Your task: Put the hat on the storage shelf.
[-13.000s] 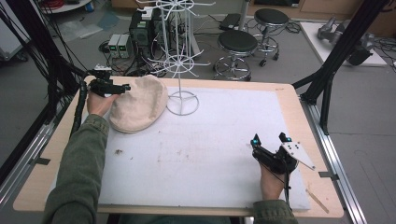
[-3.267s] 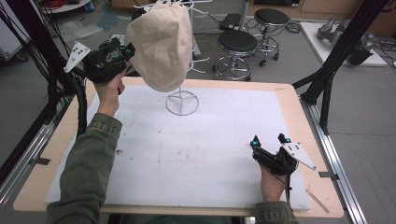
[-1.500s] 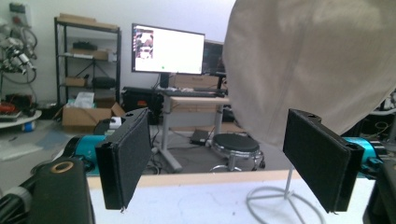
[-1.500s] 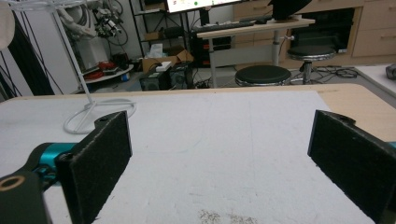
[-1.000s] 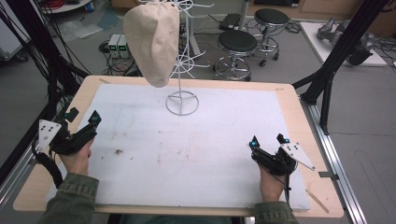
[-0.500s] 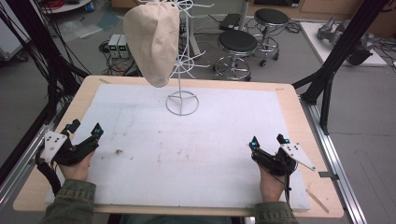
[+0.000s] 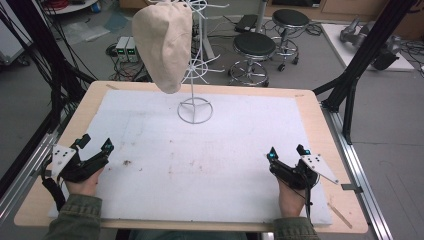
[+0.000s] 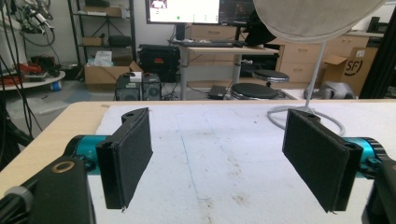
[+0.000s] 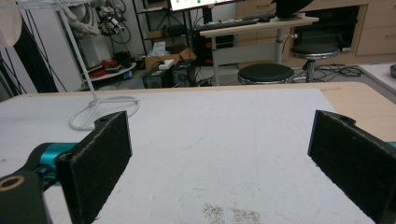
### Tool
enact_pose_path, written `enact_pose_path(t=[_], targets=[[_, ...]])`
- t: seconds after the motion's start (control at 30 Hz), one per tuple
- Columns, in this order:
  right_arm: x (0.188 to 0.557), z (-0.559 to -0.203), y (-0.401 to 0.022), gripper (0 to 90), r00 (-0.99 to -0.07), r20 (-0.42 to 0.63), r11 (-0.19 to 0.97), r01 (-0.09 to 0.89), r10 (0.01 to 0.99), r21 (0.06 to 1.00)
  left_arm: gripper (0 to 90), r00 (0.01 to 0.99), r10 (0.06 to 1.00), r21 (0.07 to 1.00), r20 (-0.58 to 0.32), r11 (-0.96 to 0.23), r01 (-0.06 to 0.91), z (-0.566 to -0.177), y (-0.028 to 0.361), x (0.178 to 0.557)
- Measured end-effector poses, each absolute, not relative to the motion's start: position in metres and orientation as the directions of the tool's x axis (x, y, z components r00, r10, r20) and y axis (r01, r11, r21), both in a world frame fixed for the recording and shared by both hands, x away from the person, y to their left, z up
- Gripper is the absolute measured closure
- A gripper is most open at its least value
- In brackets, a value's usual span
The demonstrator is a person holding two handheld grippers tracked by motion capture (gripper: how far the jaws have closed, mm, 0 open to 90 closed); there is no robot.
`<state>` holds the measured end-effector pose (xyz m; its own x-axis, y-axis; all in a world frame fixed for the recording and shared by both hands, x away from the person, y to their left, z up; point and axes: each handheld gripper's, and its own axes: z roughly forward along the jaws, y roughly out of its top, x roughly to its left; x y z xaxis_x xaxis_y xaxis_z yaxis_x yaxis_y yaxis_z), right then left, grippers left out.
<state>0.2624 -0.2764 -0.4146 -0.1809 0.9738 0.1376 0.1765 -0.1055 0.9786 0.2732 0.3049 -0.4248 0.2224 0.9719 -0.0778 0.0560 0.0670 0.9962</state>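
Now I have both grippers low over the white mat (image 7: 210, 165), each near its own side edge. My left gripper (image 7: 95, 149) sits close to the mat's left border, its jaws wide apart with nothing between them; in the left gripper view the two black pads (image 8: 128, 156) frame bare mat straight ahead. My right gripper (image 7: 286, 152) is in the same condition: jaws spread wide, empty, only stained mat between the pads (image 9: 98, 163).

The beige hat (image 7: 164, 44) hangs on the white wire stand (image 7: 196, 75), well ahead of both grippers and up above them. From the left gripper it is ahead and to the right, with the hat's rim (image 8: 317, 18) at the top of that view and the stand's ring base (image 8: 306, 119) just beyond the right pad. From the right gripper the ring base (image 9: 102, 109) lies ahead and to the left, well apart from the jaws.

Between the two grippers the mat is open from side to side, and ahead of each there is free mat up to the far edge, where the wooden table (image 7: 320, 107) shows as a narrow border. Outside the left gripper that border is slim, with black frame posts (image 7: 55, 90) close by.
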Motion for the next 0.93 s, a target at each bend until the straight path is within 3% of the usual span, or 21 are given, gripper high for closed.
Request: enact_pose_path(t=[0.93], targets=[[0.259,-0.415,-0.276,5.3,-0.195,0.124,-0.082,0.211,0.973,0.974,24.3,0.199,0.975,0.994,-0.099,0.086,0.072,-0.430,0.309,0.263]])
